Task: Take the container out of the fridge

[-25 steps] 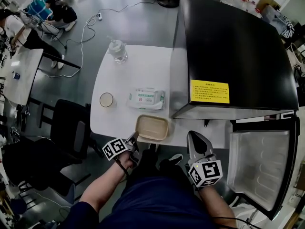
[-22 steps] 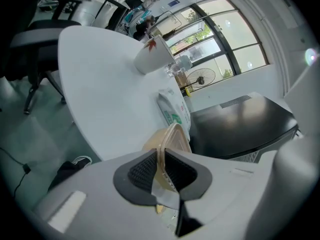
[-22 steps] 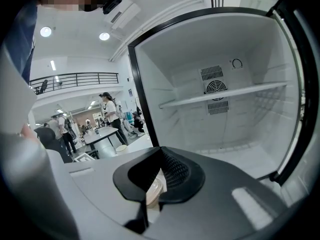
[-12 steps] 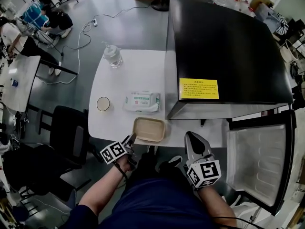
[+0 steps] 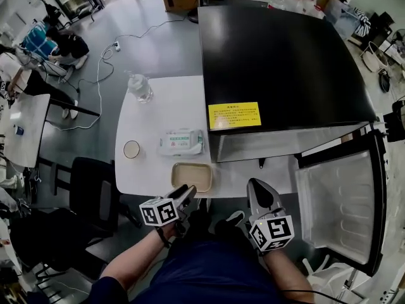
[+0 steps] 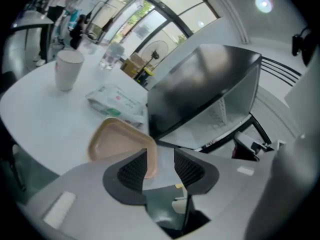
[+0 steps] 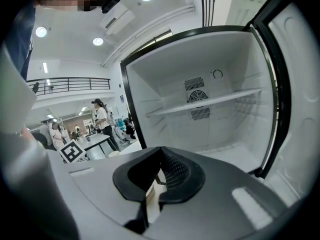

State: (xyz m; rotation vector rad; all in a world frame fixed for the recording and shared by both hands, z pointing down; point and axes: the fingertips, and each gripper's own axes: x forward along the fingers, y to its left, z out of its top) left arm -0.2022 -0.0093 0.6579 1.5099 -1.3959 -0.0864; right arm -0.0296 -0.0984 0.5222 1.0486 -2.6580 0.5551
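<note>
The left claw (image 5: 186,192) (image 6: 160,166) hovers at the near edge of the white table (image 5: 152,119) (image 6: 40,119). Its jaws have just been opening and stand wide apart, with nothing between them but bare table. The right claw (image 5: 259,192) (image 7: 159,176) points into the fridge. Its jaws are drawn close together, only a thin slit shows, and they grip nothing.

The container (image 5: 192,176) (image 6: 120,141), a shallow beige tray, sits empty on the table near that edge. It lies just ahead of the left claw and a little left of the gap, and the left jaw hides its near corner in the left gripper view.

Behind it lies a pack of wipes (image 5: 180,142) (image 6: 117,100), and to the left a paper cup (image 5: 131,149) (image 6: 67,70) whose contents cannot be made out. Farther back stands a clear bottle (image 5: 140,87) (image 6: 111,56).

To the right, the black fridge (image 5: 285,56) (image 6: 200,84) carries a yellow label (image 5: 234,115) too small to read. Its door (image 5: 338,208) hangs open, and the white compartment with its shelf (image 7: 205,103) is bare.
</note>
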